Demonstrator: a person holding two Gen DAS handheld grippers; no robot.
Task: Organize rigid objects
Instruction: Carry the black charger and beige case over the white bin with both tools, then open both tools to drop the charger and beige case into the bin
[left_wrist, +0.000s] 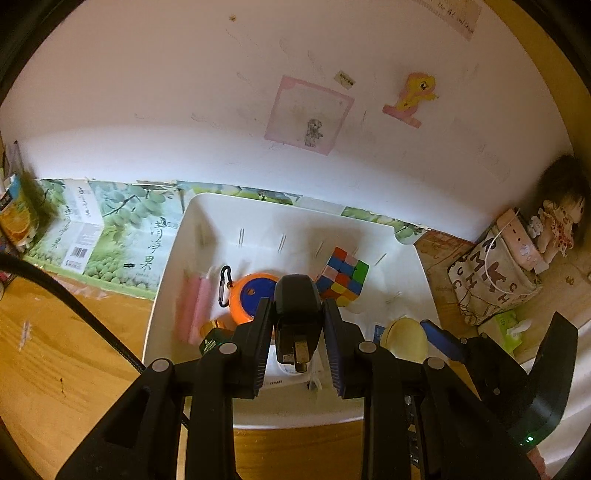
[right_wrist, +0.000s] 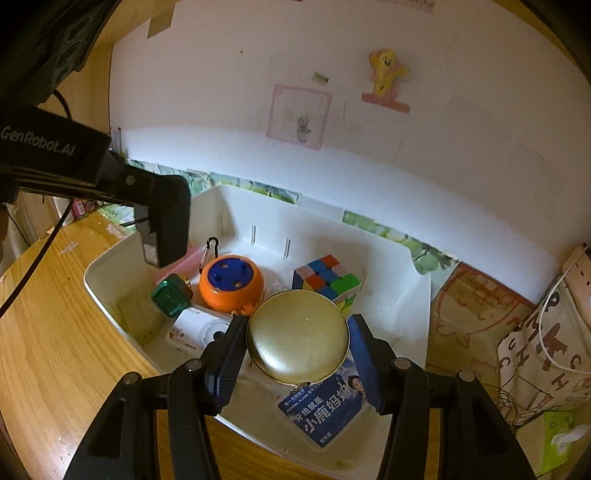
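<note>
A wooden desk (left_wrist: 55, 350) met a white wall. Left claw (left_wrist: 297, 332) gripped a black plug (left_wrist: 297, 306) — right claw (right_wrist: 297, 354) clamped a gold tin (right_wrist: 297, 336) — both above the white bin (right_wrist: 402, 291), its far-right floor bare.

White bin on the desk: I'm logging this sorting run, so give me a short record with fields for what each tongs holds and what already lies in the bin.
surface: wooden desk
container: white bin
left tongs: shut on black plug adapter, above the bin
right tongs: shut on round gold tin, above the bin
in bin: colour cube; orange and blue round case with carabiner; green box; pink item; blue card
beside bin: lettered bag
</note>
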